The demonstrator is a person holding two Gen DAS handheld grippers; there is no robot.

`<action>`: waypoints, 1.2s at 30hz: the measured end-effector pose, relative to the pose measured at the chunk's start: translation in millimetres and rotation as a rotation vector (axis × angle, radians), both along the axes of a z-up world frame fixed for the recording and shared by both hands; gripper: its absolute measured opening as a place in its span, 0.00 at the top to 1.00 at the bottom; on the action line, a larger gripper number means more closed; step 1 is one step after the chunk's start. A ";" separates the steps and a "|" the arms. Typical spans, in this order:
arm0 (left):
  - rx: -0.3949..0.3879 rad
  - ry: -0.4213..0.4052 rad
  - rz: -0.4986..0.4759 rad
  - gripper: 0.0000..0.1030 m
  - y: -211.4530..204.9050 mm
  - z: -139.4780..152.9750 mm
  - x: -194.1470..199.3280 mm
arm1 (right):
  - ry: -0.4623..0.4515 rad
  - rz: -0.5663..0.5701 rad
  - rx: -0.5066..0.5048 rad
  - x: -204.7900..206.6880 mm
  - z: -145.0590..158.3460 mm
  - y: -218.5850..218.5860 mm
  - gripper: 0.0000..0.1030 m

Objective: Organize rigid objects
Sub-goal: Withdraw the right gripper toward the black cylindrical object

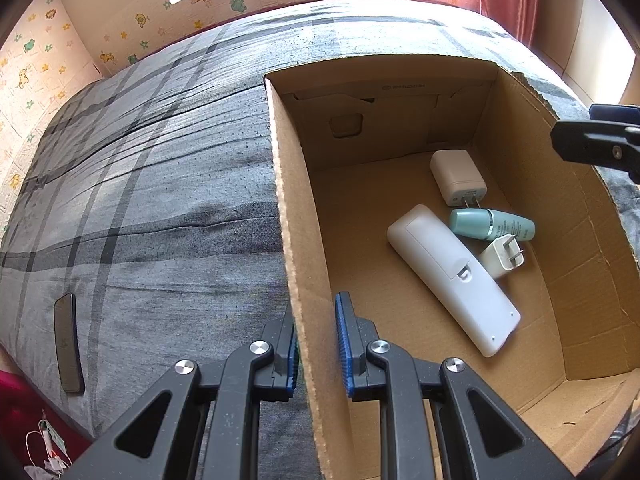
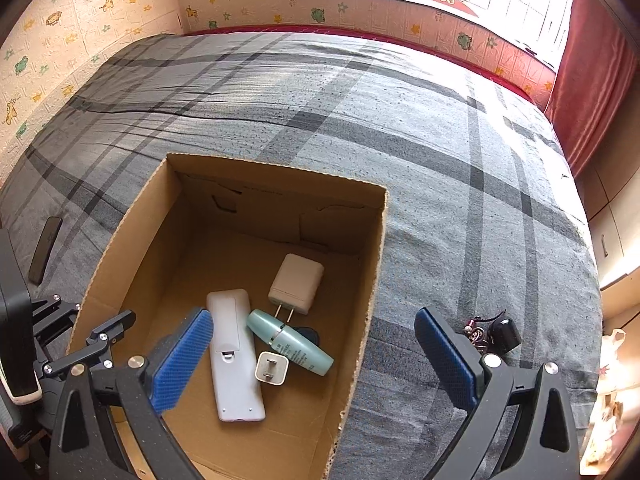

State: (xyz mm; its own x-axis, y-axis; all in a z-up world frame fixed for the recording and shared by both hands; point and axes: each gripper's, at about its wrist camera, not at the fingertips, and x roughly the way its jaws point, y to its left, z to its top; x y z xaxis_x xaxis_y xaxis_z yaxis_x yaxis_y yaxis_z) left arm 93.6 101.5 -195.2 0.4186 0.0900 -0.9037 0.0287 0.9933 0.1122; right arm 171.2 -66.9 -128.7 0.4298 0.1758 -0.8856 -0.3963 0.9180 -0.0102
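An open cardboard box [image 1: 280,184] [image 2: 276,168] sits on a grey plaid bed. On its floor lie a white remote [image 1: 452,276] [image 2: 234,354], a large white charger [image 1: 456,176] [image 2: 296,284], a teal bottle [image 1: 492,224] [image 2: 290,342] and a small white plug [image 1: 502,256] [image 2: 272,368]. My left gripper [image 1: 318,320] is shut on the box's left wall, one blue pad on each side. My right gripper [image 2: 312,316] hangs above the box's near right part, jaws wide open, with nothing between the pads. Part of it shows at the right edge of the left wrist view [image 1: 596,140].
A dark phone [image 1: 68,344] [image 2: 46,250] lies on the bed left of the box. A black keychain item [image 2: 500,334] rests on the bed right of the box. The red curtain [image 2: 592,80] and the patterned wall [image 2: 100,20] border the bed.
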 end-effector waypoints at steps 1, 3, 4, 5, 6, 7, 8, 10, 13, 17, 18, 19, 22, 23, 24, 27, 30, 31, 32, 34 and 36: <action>-0.001 0.000 0.000 0.82 0.2 -0.1 0.1 | -0.003 -0.007 0.001 0.6 1.8 -4.2 0.00; -0.001 0.001 0.001 0.82 0.4 -0.1 0.1 | -0.009 -0.024 0.002 2.4 5.7 -13.4 0.00; -0.001 0.001 0.001 0.82 0.2 -0.1 0.1 | -0.012 -0.031 0.003 3.1 7.4 -17.8 0.00; 0.000 0.001 0.000 0.82 0.3 0.0 0.1 | -0.015 -0.039 0.003 3.7 9.2 -22.3 0.00; 0.000 0.001 0.000 0.82 0.4 -0.1 0.2 | -0.021 -0.048 0.004 3.9 11.1 -27.1 0.00; 0.000 0.001 0.000 0.82 0.4 -0.1 0.2 | -0.024 -0.056 0.005 4.2 12.5 -31.7 0.00; 0.000 0.001 0.000 0.82 0.5 -0.3 0.2 | -0.027 -0.064 0.006 4.3 13.7 -36.6 0.00; -0.002 0.001 0.001 0.82 0.7 -0.5 0.1 | -0.030 -0.082 0.010 4.3 15.7 -46.4 0.00; -0.002 0.000 0.003 0.82 0.7 -0.8 -0.1 | -0.038 -0.111 0.008 4.6 17.6 -62.9 0.00; -0.002 0.000 0.003 0.82 0.7 -0.9 -0.2 | -0.040 -0.157 0.011 2.8 17.0 -85.7 0.00; -0.002 0.000 0.002 0.82 0.7 -0.9 -0.2 | -0.044 -0.168 0.010 2.0 16.6 -91.3 0.00; -0.001 0.001 0.002 0.82 0.7 -0.8 -0.1 | -0.049 -0.179 0.007 1.5 16.3 -96.6 0.00; 0.000 0.001 0.000 0.82 0.3 -0.6 0.0 | -0.064 -0.215 0.005 0.2 14.1 -112.6 0.00; 0.001 0.001 0.000 0.82 0.3 -0.7 0.0 | -0.067 -0.230 0.009 -0.3 12.7 -118.2 0.00; 0.002 0.001 0.001 0.82 0.2 -0.8 -0.2 | -0.068 -0.244 0.013 -1.0 10.7 -123.9 0.00; 0.008 0.001 0.000 0.82 -1.3 -0.6 -0.3 | -0.076 -0.285 0.006 -3.0 3.5 -139.8 0.00; 0.008 0.001 0.000 0.82 -2.0 -0.6 -0.3 | -0.061 -0.320 0.010 -2.8 -7.6 -154.7 0.00; 0.008 0.001 0.000 0.82 -2.0 -0.6 -0.3 | -0.056 -0.329 0.010 -2.3 -11.3 -159.0 0.00; 0.007 0.001 0.000 0.82 -1.9 -0.6 -0.2 | -0.053 -0.338 0.010 -1.7 -15.0 -163.1 0.00; 0.008 0.001 -0.001 0.82 -2.0 -0.6 -0.1 | -0.045 -0.357 0.009 -1.9 -23.0 -170.8 0.00; 0.012 0.001 -0.002 0.82 -3.0 -0.6 -0.1 | -0.038 -0.375 0.016 -2.2 -30.2 -178.2 0.00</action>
State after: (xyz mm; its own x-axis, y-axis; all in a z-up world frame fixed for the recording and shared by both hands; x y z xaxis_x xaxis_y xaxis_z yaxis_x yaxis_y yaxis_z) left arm 93.5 98.5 -195.8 0.4181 0.0999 -0.9029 0.0307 0.9918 0.1239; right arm 169.0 -245.1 -159.0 0.4990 0.0137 -0.8665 -0.0327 0.9995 -0.0030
